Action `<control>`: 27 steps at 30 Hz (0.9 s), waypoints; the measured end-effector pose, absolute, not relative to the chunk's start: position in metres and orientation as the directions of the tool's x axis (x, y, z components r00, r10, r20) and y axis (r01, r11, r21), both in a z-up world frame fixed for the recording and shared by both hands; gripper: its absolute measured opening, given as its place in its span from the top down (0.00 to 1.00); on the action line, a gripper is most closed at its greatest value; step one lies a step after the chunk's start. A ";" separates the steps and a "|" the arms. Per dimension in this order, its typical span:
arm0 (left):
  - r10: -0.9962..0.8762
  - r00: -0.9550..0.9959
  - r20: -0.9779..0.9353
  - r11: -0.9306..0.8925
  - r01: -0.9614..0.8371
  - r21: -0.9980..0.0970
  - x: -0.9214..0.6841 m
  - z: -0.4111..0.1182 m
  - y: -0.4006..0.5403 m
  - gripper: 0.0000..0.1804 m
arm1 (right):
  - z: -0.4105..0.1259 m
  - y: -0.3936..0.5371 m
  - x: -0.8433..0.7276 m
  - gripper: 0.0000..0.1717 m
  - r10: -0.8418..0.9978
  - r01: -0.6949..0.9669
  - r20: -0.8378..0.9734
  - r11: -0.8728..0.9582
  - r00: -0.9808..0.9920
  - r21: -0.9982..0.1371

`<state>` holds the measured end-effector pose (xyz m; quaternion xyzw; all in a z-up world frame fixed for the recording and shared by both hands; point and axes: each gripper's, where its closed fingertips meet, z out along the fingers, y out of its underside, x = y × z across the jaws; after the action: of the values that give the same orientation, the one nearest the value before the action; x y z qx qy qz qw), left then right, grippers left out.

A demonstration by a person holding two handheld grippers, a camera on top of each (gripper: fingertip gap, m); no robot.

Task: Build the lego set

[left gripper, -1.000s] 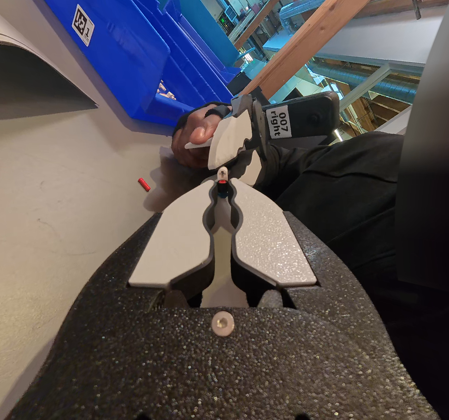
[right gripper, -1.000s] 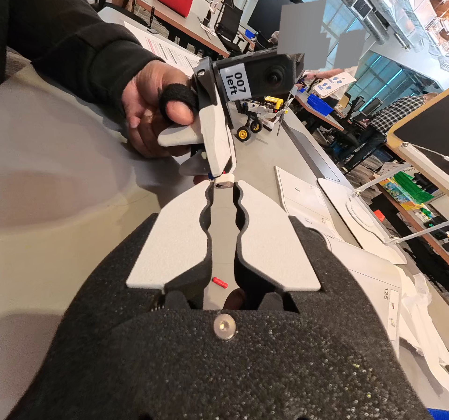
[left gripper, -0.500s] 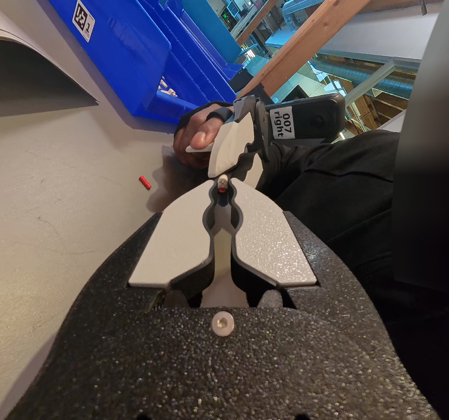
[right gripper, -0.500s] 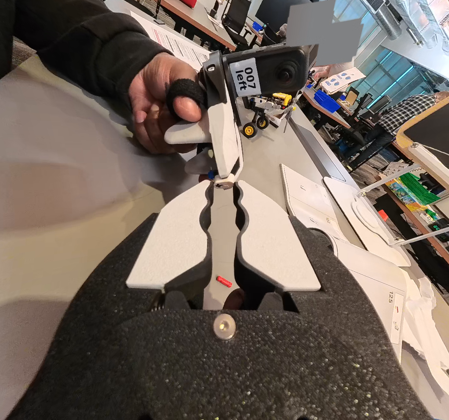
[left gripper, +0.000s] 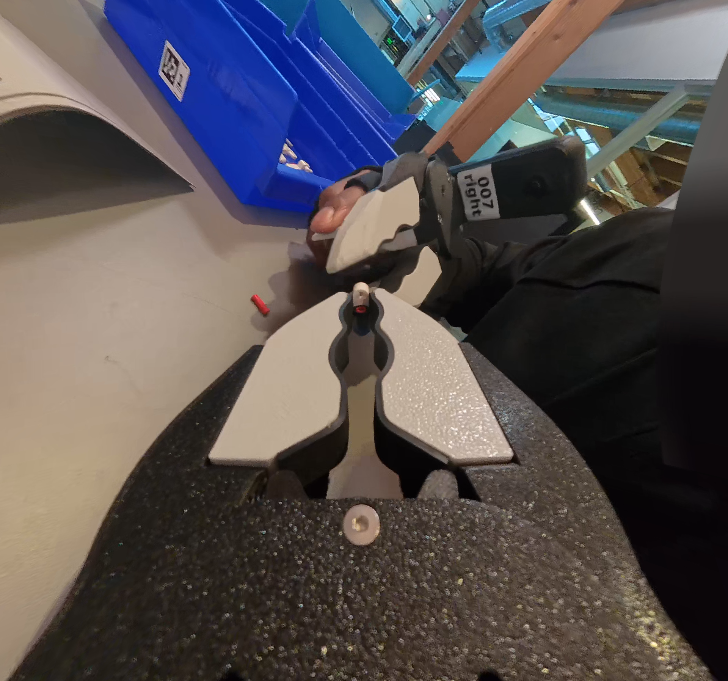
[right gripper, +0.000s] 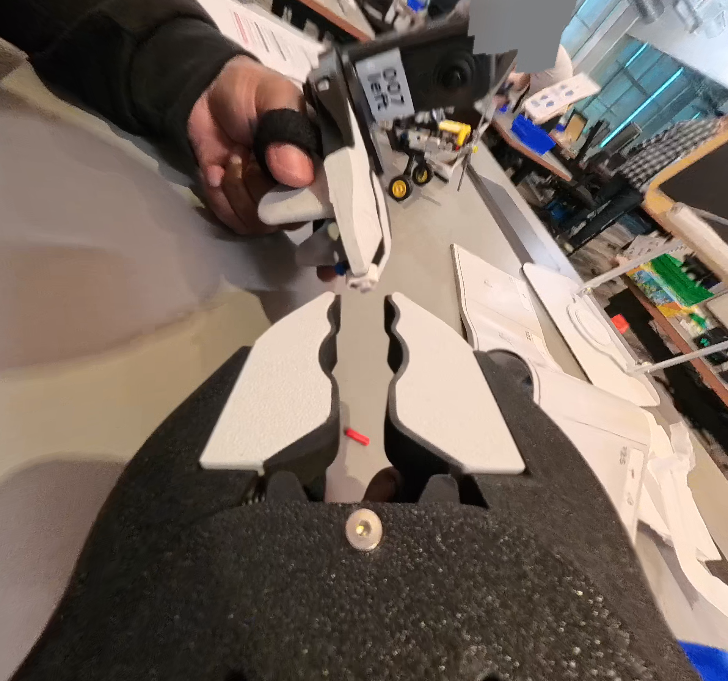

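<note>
My left gripper (left gripper: 360, 299) is closed down to a narrow slit on a small pale-grey connector piece (left gripper: 361, 295), which sticks out past the fingertips at the middle of the left wrist frame, with a red pin end (left gripper: 359, 310) and a bit of blue showing in it just behind the tips. My right gripper (right gripper: 360, 297) stands parted and holds nothing; in its own frame the grey piece (right gripper: 364, 280) sits just above the gap between the fingers, apart from both pads. A loose red pin (left gripper: 260, 304) lies on the grey table (left gripper: 98, 347) left of centre, and the blue bin (left gripper: 220, 83) sits in the upper left. My worry is that the hold is only at the very tips, so a nudge from the right fingers could twist or pop the piece out. Both grippers are crowded together, and a clash of fingertips seems likely to me. The right frame is blurred, so I cannot judge alignment finely.
</note>
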<state>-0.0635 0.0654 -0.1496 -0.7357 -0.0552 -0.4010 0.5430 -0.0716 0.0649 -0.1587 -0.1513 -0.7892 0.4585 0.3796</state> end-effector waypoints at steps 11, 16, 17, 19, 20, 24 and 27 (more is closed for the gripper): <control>-0.351 0.683 0.641 -0.417 0.499 -0.760 -0.065 -0.153 0.063 0.96 | -0.210 0.118 -0.070 0.81 0.680 0.334 0.208 0.575 -0.703 -0.747; -0.356 0.679 0.642 -0.422 0.496 -0.759 -0.064 -0.153 0.063 0.96 | -0.226 0.119 -0.071 0.85 0.666 0.379 0.170 0.593 -0.726 -0.710; -0.357 0.679 0.642 -0.423 0.496 -0.759 -0.064 -0.153 0.064 0.96 | -0.228 0.118 -0.071 0.86 0.666 0.392 0.149 0.588 -0.731 -0.707; -0.357 0.679 0.641 -0.425 0.493 -0.759 -0.063 -0.153 0.064 0.96 | -0.230 0.118 -0.071 0.87 0.669 0.423 0.106 0.576 -0.736 -0.700; -0.358 0.680 0.640 -0.426 0.491 -0.760 -0.063 -0.153 0.064 0.96 | -0.231 0.118 -0.070 0.87 0.669 0.434 0.089 0.572 -0.738 -0.696; -0.356 0.686 0.635 -0.426 0.486 -0.764 -0.063 -0.154 0.064 0.96 | -0.231 0.116 -0.068 0.93 0.675 0.446 0.079 0.566 -0.734 -0.693; -0.355 0.685 0.636 -0.428 0.486 -0.762 -0.063 -0.154 0.064 0.96 | -0.231 0.112 -0.064 0.98 0.669 0.438 0.089 0.574 -0.738 -0.692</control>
<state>-0.0626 0.0637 -0.1541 -0.7472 -0.0438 -0.3944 0.5332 -0.0642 0.1123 -0.2311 -0.3181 -0.8701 0.3344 0.1731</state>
